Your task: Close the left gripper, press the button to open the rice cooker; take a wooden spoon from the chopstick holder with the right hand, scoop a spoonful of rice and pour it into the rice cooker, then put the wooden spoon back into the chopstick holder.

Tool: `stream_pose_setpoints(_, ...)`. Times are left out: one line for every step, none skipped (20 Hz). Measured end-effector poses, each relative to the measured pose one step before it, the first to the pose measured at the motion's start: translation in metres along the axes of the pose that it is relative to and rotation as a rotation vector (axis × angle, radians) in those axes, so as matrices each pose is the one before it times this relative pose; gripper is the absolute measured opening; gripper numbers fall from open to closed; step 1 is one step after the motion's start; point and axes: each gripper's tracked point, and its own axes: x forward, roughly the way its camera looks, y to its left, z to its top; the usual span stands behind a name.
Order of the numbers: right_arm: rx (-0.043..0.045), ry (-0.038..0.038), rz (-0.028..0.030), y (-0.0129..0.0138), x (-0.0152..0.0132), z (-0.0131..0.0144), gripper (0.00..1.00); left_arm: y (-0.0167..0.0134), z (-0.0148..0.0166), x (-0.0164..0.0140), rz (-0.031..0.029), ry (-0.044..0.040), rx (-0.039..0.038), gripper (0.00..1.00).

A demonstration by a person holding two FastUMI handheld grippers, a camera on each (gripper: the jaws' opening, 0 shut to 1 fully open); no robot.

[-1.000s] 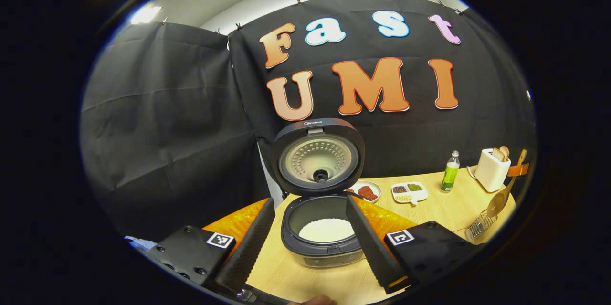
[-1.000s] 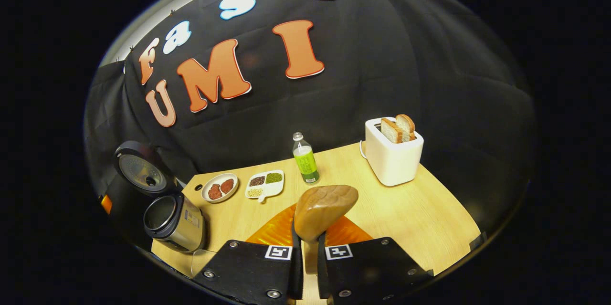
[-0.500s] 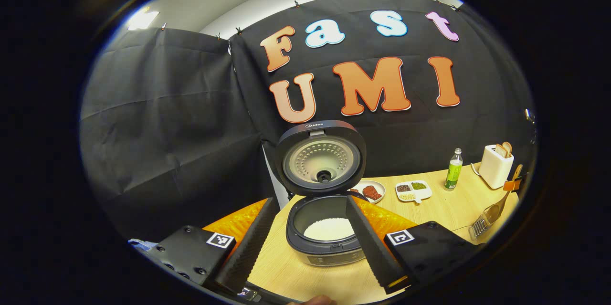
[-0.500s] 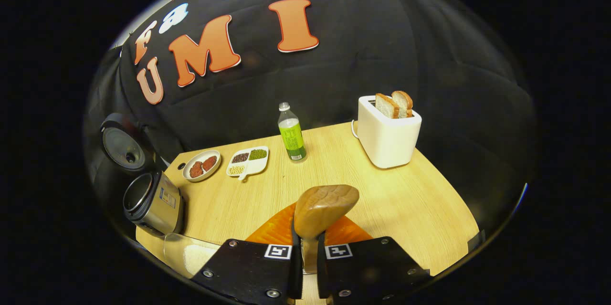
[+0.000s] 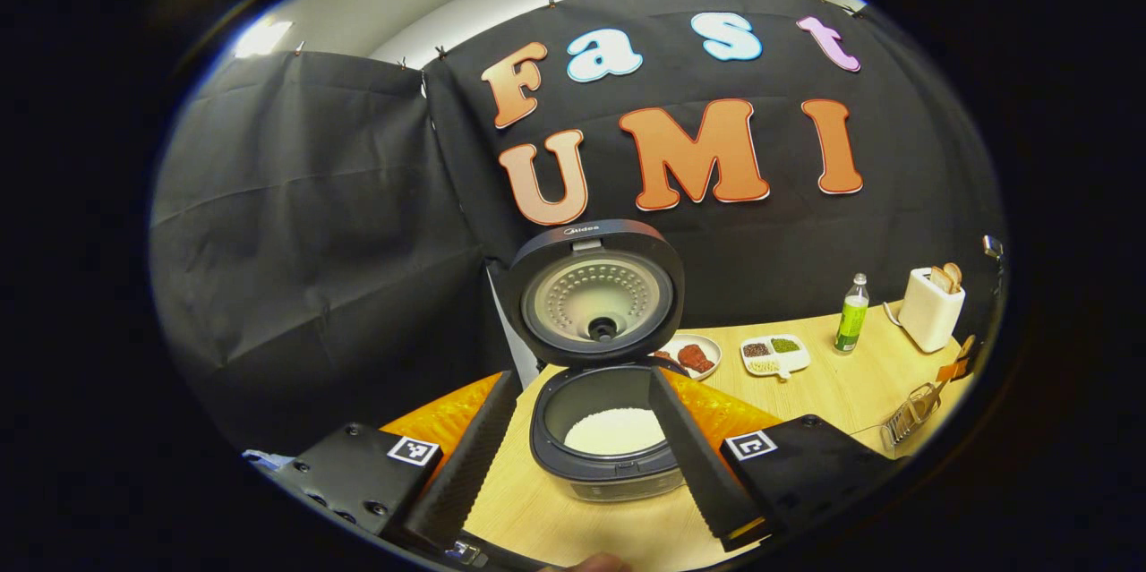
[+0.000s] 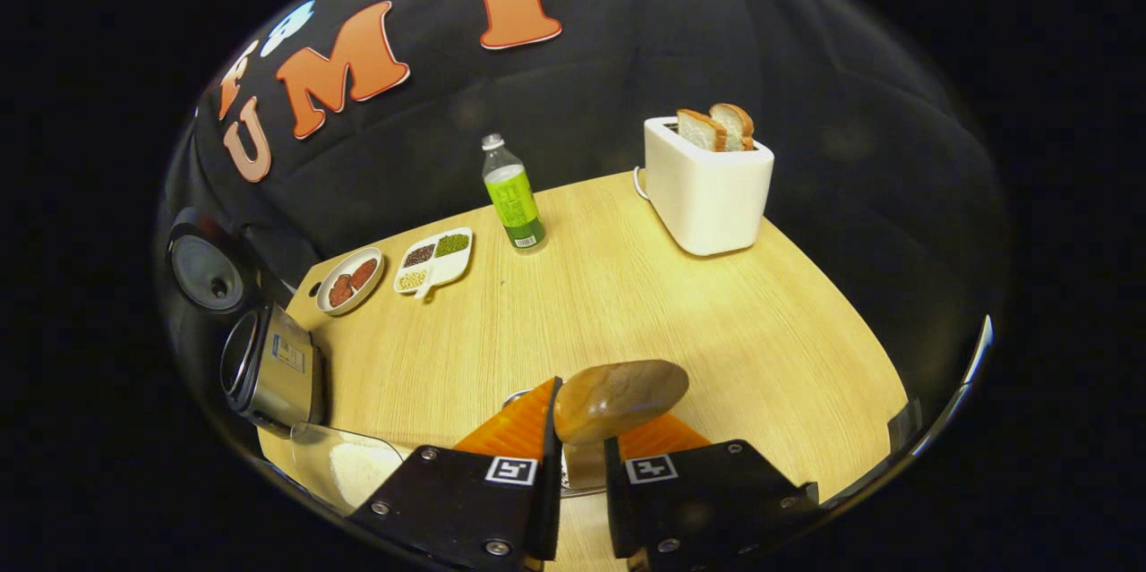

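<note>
The left gripper (image 5: 582, 456) hangs with its 2 fingers spread wide, holding nothing, just in front of the rice cooker (image 5: 609, 438), which sits framed between them on the wooden table (image 5: 833, 393). The cooker's lid (image 5: 595, 294) stands upright and open, and white rice (image 5: 613, 431) lies in the inner pot.

The right gripper (image 6: 582, 456) is narrowed onto the handle of 1 wooden spoon (image 6: 620, 388), both fingers pressing it, with the spoon's bowl sticking out forward above the table. In the right gripper view the cooker stands far off at the left edge, well apart from the spoon. A clear container of rice (image 6: 354, 469) lies low at the left, just beside the gripper body.

In the left gripper view the wire chopstick holder (image 5: 909, 411) stands at the table's right edge.

On the table there are also 1 green bottle (image 6: 510, 196), 1 white toaster (image 6: 707, 192) with 2 bread slices (image 6: 716, 126), 1 round plate (image 6: 350, 280) and 1 divided dish (image 6: 434, 254)
</note>
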Motion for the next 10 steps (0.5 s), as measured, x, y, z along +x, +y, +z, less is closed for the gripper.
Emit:
stream_pose_setpoints(0.00731, -0.00631, -0.02431, -0.00708, -0.00133, 0.00418, 0.24, 0.00357, 0.00170, 0.00559, 0.00988, 0.00315, 0.00022, 1.00)
stream_pose_setpoints(0.00665, -0.00106, -0.01400, -0.00584, -0.00305, 0.00305, 0.33, -0.00017, 0.00136, 0.00760, -0.00174, 0.00486, -0.00839, 1.00)
stream_pose_setpoints(0.01074, -0.00021, -0.01265, -0.00506, -0.00478, 0.00092, 0.41, -0.00076, 0.00079, 0.00662, -0.00210, 0.00703, -0.01196, 1.00)
stream_pose_setpoints(0.01155, -0.01086, -0.00968, -0.00527, -0.00590, 0.00333, 0.56, 0.00146, 0.00322, 0.00829, -0.00078, 0.00335, -0.01027, 0.94)
stream_pose_setpoints(0.00854, -0.01647, -0.00946, -0.00432, -0.00593, 0.00725, 0.56, 0.00325, 0.00714, 0.00938, 0.00671, -0.00293, -0.00009, 0.94)
stream_pose_setpoints(0.00835, -0.02262, -0.00549, -0.00316, -0.00653, 0.00836, 0.67, 0.00418, 0.01040, 0.01113, 0.01176, -0.01025, 0.00208, 0.93)
stream_pose_setpoints(0.00733, -0.01938, -0.00373, -0.00056, -0.00588, 0.00748, 0.70, -0.00078, 0.01494, 0.01146, -0.00576, -0.01674, -0.01063, 0.93)
stream_pose_setpoints(0.00340, -0.02136, 0.00351, 0.00152, -0.00705, 0.00963, 0.72, -0.00208, 0.01607, 0.01196, -0.01047, -0.01604, -0.02449, 0.93)
stream_pose_setpoints(-0.00355, -0.02633, 0.00304, 0.00218, -0.00791, 0.00953, 0.74, -0.00187, 0.01324, 0.01293, -0.01006, -0.00498, -0.03188, 1.00)
stream_pose_setpoints(-0.01241, -0.02780, 0.00185, 0.00224, -0.00799, 0.01095, 0.77, -0.00394, 0.01185, 0.01364, -0.01176, 0.00194, -0.03216, 1.00)
